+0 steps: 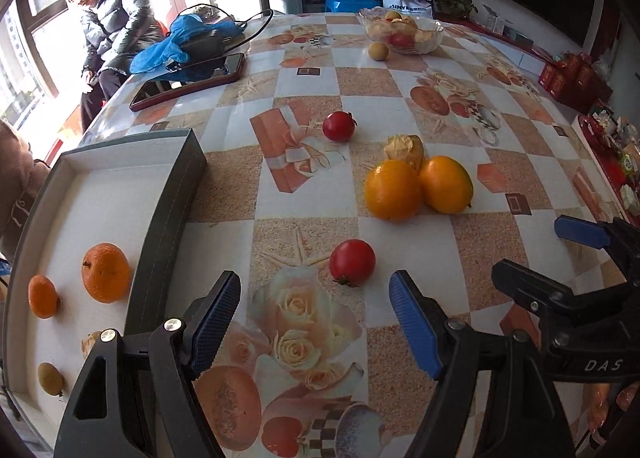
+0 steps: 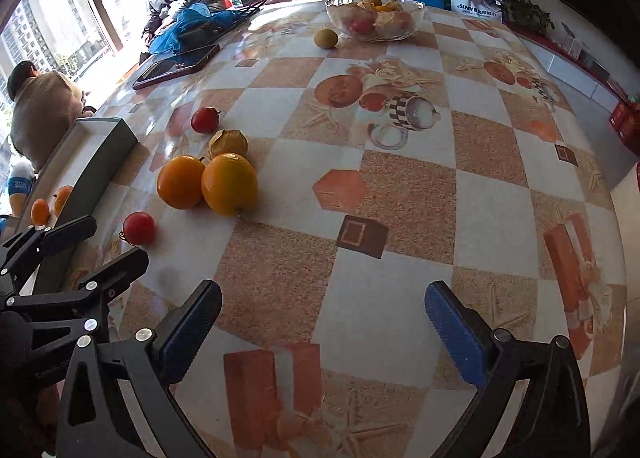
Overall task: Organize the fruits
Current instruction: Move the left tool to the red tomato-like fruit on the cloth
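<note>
Fruits are lying loose on the worktop (image 1: 400, 97), a red tomato (image 1: 352, 262) sitting between the gaping fingers of the left hand-held gripper (image 1: 316, 312); the right hand-held gripper (image 2: 324, 328) is hovering open, empty.

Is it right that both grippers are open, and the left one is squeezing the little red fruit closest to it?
Not quite. Both grippers are open, but the left gripper is not squeezing the near red fruit. The left wrist view shows that fruit lying on the table just ahead of the open fingers, untouched. The right gripper is open too, holding nothing.
</note>
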Tool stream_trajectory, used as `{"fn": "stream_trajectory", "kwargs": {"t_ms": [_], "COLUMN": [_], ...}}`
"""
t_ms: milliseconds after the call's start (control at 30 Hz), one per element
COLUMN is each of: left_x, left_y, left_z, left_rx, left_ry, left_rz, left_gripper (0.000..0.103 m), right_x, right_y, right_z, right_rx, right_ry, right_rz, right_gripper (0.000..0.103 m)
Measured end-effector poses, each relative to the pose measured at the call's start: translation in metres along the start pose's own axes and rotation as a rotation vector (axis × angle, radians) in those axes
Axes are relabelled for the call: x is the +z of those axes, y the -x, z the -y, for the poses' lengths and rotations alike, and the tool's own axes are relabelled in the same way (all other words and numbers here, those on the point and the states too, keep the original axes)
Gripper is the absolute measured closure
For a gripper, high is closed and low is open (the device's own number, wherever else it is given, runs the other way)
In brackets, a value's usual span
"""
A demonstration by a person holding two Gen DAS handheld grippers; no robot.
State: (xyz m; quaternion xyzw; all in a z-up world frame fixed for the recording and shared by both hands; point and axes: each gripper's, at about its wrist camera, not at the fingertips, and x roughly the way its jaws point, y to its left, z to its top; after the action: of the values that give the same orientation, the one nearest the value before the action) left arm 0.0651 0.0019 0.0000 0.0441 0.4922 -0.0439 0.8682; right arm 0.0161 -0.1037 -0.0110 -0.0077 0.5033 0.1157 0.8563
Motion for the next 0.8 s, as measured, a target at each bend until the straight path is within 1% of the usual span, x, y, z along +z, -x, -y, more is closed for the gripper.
{"fn": "stream_trajectory", "kwargs": {"t_ms": [100,200,233,267,300,333,367,400,433,533,600,667,767,800], "left_x": [0.004,0.008,0.009,0.01,0.012,0.013,0.014,0.014,0.013,0.005,-0.001,-0.008,-0.015,-0.016], "left_y": [-0.009,-0.012,-0.013,-0.013,-0.012,-0.011,-0.011,-0.01,-0.009,-0.005,-0.002,0.002,0.006,0.007], "left_z": [0.002,0.001,0.0,-0.001,-0.002,-0.001,-0.001,0.0,-0.001,-0.007,-0.011,-0.016,-0.022,-0.024], "left_rx": [0.015,0.003,0.007,0.005,0.006,0.009,0.013,0.018,0.02,0.034,0.043,0.036,0.032,0.029], "left_ry": [0.0,0.022,0.031,0.039,0.042,0.038,0.029,0.021,0.018,0.033,0.039,0.056,0.077,0.082], "left_rz": [-0.003,0.007,0.011,0.012,0.016,0.018,0.019,0.019,0.019,0.026,0.034,0.04,0.042,0.044], "left_gripper": [0.023,0.024,0.031,0.035,0.046,0.06,0.067,0.077,0.08,0.08,0.08,0.08,0.079,0.079], "right_x": [0.003,0.008,0.01,0.013,0.016,0.019,0.022,0.024,0.026,0.03,0.032,0.035,0.038,0.039], "right_y": [-0.001,-0.001,-0.002,-0.002,-0.003,-0.005,-0.006,-0.007,-0.008,-0.01,-0.013,-0.019,-0.025,-0.026], "right_z": [0.001,-0.002,-0.004,-0.006,-0.007,-0.008,-0.009,-0.011,-0.013,-0.021,-0.03,-0.039,-0.052,-0.056], "right_rx": [0.022,0.059,0.068,0.07,0.07,0.078,0.089,0.095,0.096,0.099,0.097,0.094,0.079,0.076], "right_ry": [0.001,-0.002,-0.001,-0.001,-0.001,-0.003,-0.006,-0.008,-0.004,0.028,0.055,0.082,0.123,0.137], "right_rz": [0.006,0.008,0.012,0.016,0.019,0.021,0.021,0.02,0.018,0.027,0.025,0.025,0.038,0.045], "right_gripper": [0.001,0.001,0.001,0.001,0.001,0.001,0.001,0.001,0.001,0.005,0.02,0.026,0.026,0.028]}}
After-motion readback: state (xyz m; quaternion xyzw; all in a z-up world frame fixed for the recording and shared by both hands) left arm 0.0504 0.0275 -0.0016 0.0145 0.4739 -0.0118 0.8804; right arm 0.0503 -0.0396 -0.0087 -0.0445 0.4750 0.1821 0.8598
